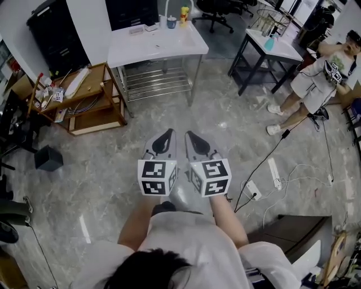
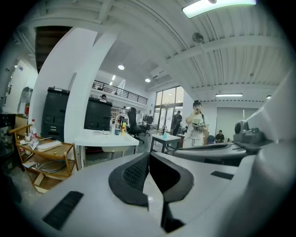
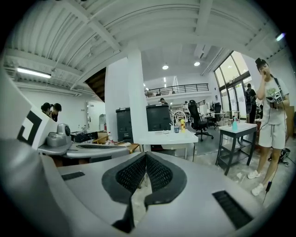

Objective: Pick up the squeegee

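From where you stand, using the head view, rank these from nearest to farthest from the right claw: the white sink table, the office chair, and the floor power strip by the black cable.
1. The floor power strip: low on the floor, to the right of the right claw.
2. The white sink table: ahead, across the open floor.
3. The office chair: beyond that table, at the picture's top edge.
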### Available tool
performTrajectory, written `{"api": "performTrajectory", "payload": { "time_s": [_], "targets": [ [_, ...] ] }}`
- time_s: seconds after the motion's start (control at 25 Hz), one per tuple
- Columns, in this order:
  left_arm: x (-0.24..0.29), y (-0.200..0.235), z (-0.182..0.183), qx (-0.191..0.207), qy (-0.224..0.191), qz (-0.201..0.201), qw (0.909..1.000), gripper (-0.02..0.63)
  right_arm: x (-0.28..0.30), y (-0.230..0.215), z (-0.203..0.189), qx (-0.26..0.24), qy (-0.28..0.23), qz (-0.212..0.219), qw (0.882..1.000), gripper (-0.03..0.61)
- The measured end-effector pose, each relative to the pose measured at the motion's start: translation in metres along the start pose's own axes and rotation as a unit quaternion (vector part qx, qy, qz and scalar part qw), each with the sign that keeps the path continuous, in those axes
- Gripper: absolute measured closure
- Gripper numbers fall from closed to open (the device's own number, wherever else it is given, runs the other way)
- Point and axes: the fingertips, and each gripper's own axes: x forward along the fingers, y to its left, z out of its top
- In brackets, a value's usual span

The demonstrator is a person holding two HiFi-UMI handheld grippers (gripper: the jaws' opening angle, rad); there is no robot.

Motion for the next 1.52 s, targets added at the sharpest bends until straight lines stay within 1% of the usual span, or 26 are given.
{"api": "performTrajectory", "payload": {
  "time_s": [0.2, 0.32, 0.44, 0.6, 0.8, 0.92, 1.16, 1.52],
  "targets": [
    [0.005, 0.014, 0.001, 0.005, 0.004, -0.014, 0.9999, 0.588, 0.014, 0.011, -0.001, 0.011, 0.004, 0.000, 1.000, 0.552],
    [0.007, 0.021, 0.002, 0.006, 0.004, -0.019, 0.9998, 0.588, 0.022, 0.017, -0.005, 0.008, 0.012, -0.005, 1.000, 0.552],
    [0.009, 0.029, 0.002, 0.005, 0.004, -0.020, 0.9998, 0.588, 0.028, 0.018, -0.005, 0.006, 0.010, -0.009, 1.000, 0.552],
    [0.009, 0.038, 0.001, 0.003, 0.008, -0.017, 0.9998, 0.588, 0.033, 0.024, -0.001, 0.003, -0.005, 0.002, 1.000, 0.552],
    [0.011, 0.049, 0.004, 0.000, 0.011, -0.016, 0.9998, 0.588, 0.045, 0.026, 0.000, 0.008, -0.005, 0.001, 1.000, 0.551],
    [0.013, 0.055, -0.001, -0.010, 0.015, -0.013, 0.9997, 0.589, 0.049, 0.028, -0.002, 0.000, -0.007, 0.010, 1.000, 0.551],
    [0.023, 0.064, -0.004, -0.015, 0.019, -0.002, 0.9997, 0.588, 0.066, 0.024, 0.001, -0.009, -0.006, 0.025, 1.000, 0.551],
    [0.060, 0.083, 0.008, -0.031, 0.015, 0.018, 0.9992, 0.589, 0.107, 0.005, 0.014, -0.020, -0.003, 0.045, 0.999, 0.551]
  ]
}}
